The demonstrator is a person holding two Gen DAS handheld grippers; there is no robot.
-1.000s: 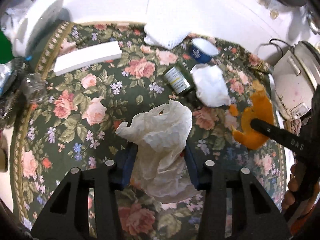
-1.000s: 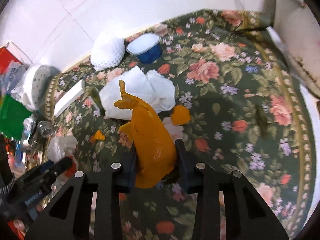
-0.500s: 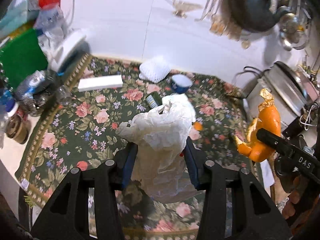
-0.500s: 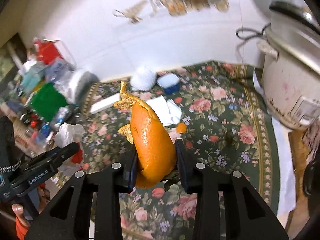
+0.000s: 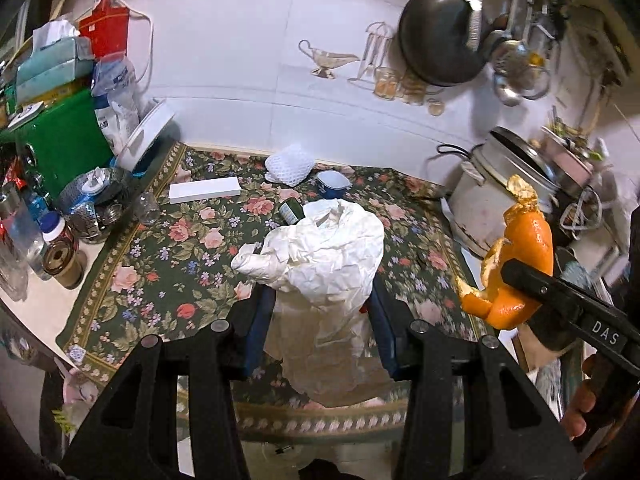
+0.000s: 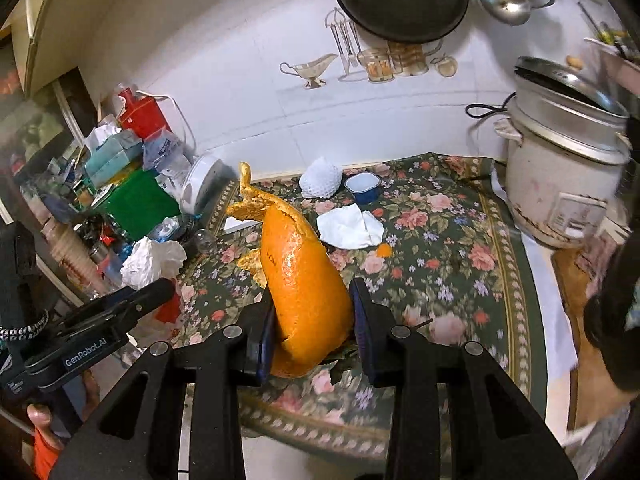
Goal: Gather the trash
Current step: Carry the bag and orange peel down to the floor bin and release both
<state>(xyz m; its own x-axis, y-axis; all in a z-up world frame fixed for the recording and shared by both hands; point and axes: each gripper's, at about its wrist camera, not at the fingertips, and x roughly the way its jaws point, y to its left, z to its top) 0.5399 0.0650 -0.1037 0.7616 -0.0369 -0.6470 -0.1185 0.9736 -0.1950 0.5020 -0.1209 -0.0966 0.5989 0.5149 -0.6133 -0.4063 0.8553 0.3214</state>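
Note:
My left gripper is shut on a crumpled white paper wad and holds it high above the floral tablecloth. My right gripper is shut on a large orange peel, also raised above the cloth. The peel and right gripper show at the right of the left wrist view. The paper wad and left gripper show at the left of the right wrist view. On the cloth lie a white tissue, a small orange peel bit and a white foam net.
A blue cup, a small dark jar and a white flat box lie on the cloth. A rice cooker stands at the right. Bottles, jars and a green box crowd the left edge. A wok hangs on the wall.
Both grippers have lifted up and back from the table with their loads; the paper wad and the orange peel are now well above the cloth, and more of the room shows.

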